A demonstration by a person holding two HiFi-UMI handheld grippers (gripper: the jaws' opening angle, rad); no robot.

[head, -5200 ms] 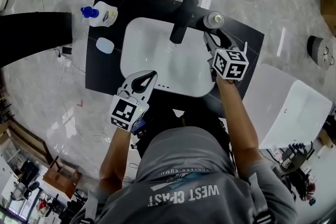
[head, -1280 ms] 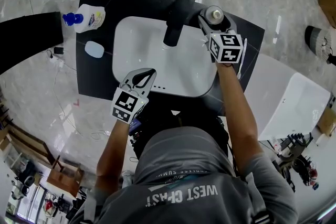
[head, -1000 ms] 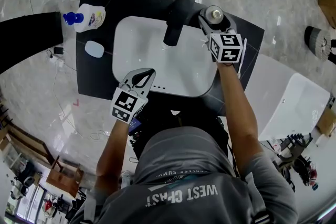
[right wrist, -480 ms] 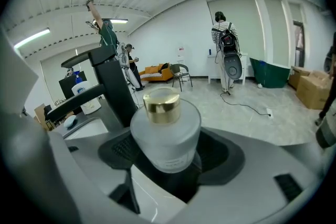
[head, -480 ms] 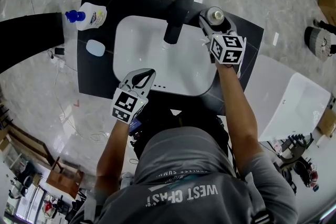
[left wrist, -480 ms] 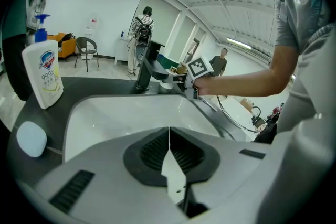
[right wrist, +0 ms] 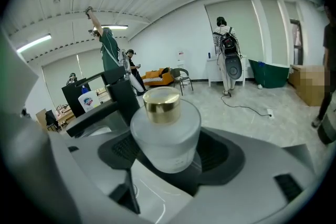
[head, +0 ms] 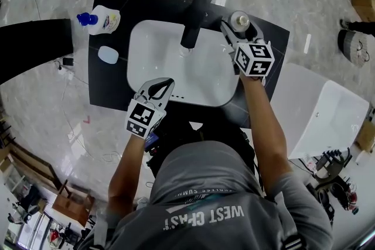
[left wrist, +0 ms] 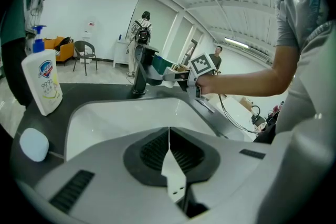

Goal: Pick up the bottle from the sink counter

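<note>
A frosted glass bottle with a gold cap (right wrist: 164,131) stands upright between the pads of my right gripper (right wrist: 167,165), which is shut on it. The head view shows this bottle (head: 239,21) at the counter's far right corner, beside the black faucet (head: 194,19), with the right gripper (head: 237,30) round it. Whether the bottle's base touches the counter is hidden. My left gripper (head: 158,88) hovers at the near rim of the white sink (head: 176,67), jaws shut and empty; its own view shows the closed tips (left wrist: 169,136).
A white soap bottle with a blue pump (head: 103,19) and a small white puck (head: 108,55) sit on the black counter (head: 114,91) at the left. A white box (head: 325,114) stands to the right of the counter. People stand in the room behind.
Five seconds ago the right gripper stood open just short of the bottle; now it has closed round it. In the last second it shifted slightly toward the person with the bottle. The left gripper stayed put.
</note>
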